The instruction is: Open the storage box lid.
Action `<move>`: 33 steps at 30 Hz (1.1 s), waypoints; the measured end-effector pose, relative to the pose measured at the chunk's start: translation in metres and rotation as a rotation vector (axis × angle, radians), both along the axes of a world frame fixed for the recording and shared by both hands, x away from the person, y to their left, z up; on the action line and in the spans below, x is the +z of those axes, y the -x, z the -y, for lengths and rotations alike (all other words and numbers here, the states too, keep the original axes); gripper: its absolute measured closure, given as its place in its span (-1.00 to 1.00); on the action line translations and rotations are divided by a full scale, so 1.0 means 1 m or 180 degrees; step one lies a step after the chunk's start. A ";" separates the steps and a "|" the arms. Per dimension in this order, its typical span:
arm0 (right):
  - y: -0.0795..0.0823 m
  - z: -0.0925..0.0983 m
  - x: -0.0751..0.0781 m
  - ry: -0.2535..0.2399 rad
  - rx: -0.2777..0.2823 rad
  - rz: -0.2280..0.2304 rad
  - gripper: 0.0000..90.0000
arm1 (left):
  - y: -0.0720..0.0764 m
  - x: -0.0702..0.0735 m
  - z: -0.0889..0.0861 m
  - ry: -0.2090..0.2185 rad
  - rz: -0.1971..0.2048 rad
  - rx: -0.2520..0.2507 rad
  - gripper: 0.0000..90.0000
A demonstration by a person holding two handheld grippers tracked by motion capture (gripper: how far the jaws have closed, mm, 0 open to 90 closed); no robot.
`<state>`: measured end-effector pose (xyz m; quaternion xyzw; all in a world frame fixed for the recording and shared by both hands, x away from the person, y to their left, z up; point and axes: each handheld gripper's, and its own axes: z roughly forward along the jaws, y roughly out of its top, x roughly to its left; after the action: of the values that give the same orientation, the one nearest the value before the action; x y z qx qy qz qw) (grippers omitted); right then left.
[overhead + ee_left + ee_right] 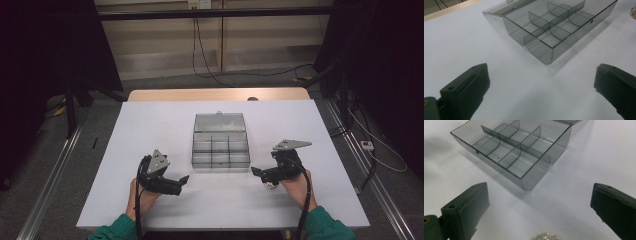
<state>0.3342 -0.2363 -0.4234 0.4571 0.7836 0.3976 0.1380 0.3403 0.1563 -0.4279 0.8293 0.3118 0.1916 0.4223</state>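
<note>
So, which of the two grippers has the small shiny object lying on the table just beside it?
The right gripper: the small shiny object lies just beneath it, near the box. By the left gripper the table is bare.

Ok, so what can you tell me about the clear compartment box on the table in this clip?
The smoky-grey, see-through plastic compartment box lies flat near the middle of the white table. Its hinged lid is open and folded back on the far side. One long divider and curved cross dividers split the tray into six compartments, all of them empty. Nothing touches it apart from the table; it sits between the two grippers, beyond their fingers.
</note>
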 end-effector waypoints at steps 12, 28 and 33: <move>0.013 0.005 -0.001 -0.0034 0.0005 -0.0045 -1.00 | 0.018 -0.005 -0.013 -0.0054 0.0011 -0.0016 -1.00; 0.016 0.014 -0.005 -0.0077 0.0035 -0.0234 -1.00 | 0.029 -0.010 -0.031 -0.0070 -0.0074 0.0065 -1.00; 0.018 0.017 -0.005 -0.0092 0.0010 -0.0282 -1.00 | 0.031 -0.011 -0.033 -0.0072 -0.0071 0.0084 -1.00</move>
<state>0.3165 -0.2530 -0.4287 0.4749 0.7838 0.3885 0.0959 0.3090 0.1897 -0.4387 0.8320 0.3252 0.1913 0.4068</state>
